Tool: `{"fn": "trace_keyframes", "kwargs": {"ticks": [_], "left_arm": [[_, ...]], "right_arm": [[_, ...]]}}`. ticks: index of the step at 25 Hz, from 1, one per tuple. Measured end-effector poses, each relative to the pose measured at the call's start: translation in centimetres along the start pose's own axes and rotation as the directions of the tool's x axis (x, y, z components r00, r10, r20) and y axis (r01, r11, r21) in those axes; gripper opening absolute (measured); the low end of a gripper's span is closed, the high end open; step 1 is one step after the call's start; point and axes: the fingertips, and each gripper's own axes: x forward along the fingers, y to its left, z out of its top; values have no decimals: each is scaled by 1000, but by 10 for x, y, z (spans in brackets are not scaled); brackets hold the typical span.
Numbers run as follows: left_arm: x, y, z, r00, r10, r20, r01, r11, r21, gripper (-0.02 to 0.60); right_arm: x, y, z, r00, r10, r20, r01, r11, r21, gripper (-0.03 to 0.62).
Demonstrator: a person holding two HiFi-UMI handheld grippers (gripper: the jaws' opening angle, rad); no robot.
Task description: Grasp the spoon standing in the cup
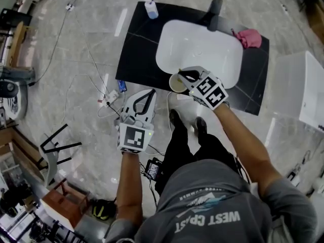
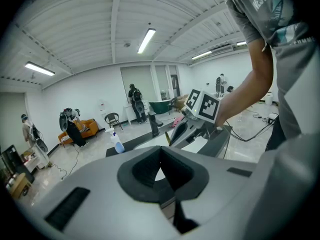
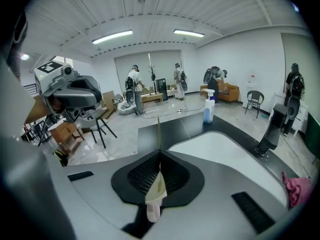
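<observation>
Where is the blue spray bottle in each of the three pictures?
Head view: the spray bottle stands near the top edge, on the black counter's corner.
Left gripper view: the bottle is left of centre, on the counter.
Right gripper view: the bottle is right of centre.
Shared landmark: the white sink beside it.

Black counter (image 1: 135, 54) under white basin (image 1: 200, 47), spray bottle (image 1: 151, 8), pink cloth (image 1: 248, 37) (crumpled)
</observation>
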Motion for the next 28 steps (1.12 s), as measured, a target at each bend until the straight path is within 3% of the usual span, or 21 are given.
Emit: {"fn": "trace_keyframes", "kwargs": {"ticks": [12, 28], "left_arm": [[-28, 1, 25, 996, 85, 24, -85, 996, 7, 2], [-61, -3, 77, 983, 173, 64, -177, 982, 68, 2]], "right_arm": [[-37, 14, 45, 998, 2, 68, 5, 995, -100, 32], [-104, 40, 105, 984, 21, 174, 23, 968, -248, 32]]}}
